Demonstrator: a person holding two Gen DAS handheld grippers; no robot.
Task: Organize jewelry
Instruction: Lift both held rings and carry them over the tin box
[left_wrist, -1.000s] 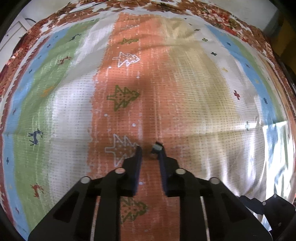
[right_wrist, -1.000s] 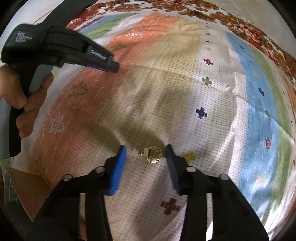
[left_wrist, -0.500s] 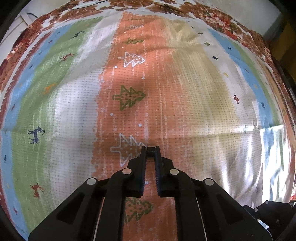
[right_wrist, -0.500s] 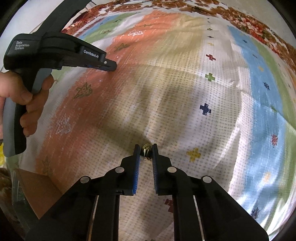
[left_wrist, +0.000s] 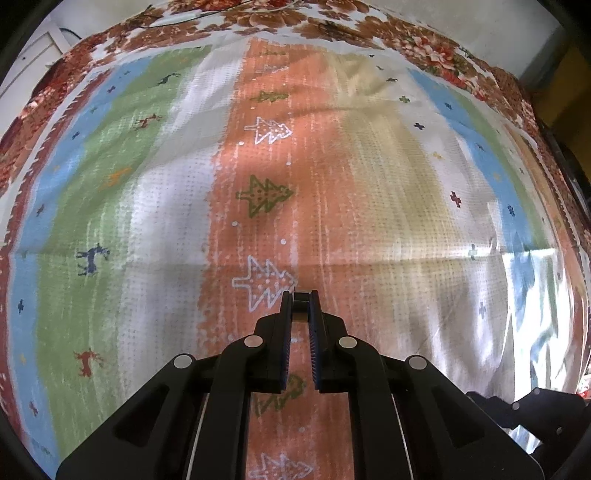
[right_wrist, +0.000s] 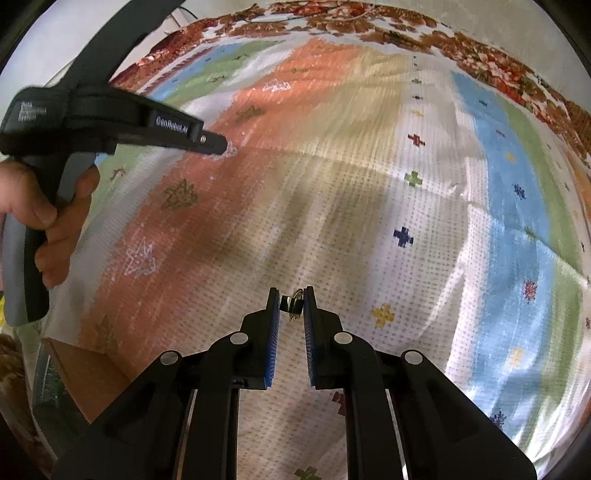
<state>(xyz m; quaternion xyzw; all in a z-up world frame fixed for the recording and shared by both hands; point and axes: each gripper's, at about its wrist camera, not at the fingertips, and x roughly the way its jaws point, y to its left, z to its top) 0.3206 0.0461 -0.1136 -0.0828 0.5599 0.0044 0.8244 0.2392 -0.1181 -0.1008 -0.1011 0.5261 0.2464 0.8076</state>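
Note:
My left gripper (left_wrist: 300, 295) is shut on a small dark jewelry piece (left_wrist: 301, 304), pinched at the fingertips above the orange stripe of the patterned cloth (left_wrist: 332, 192). My right gripper (right_wrist: 291, 292) is shut on a small gold earring (right_wrist: 292, 303) with a dark shiny face, held at the fingertips above the white dotted part of the cloth (right_wrist: 369, 229). The left gripper also shows in the right wrist view (right_wrist: 218, 142) at the upper left, held by a hand (right_wrist: 40, 218).
The striped cloth with trees, deer and crosses covers the whole surface. A floral brown border (left_wrist: 332, 26) runs along the far edge. A brown cardboard box corner (right_wrist: 88, 373) sits at the lower left of the right wrist view.
Both grippers closed from open onto their small jewelry pieces and lifted them off the cloth. The left gripper moved right and forward in the right wrist view.

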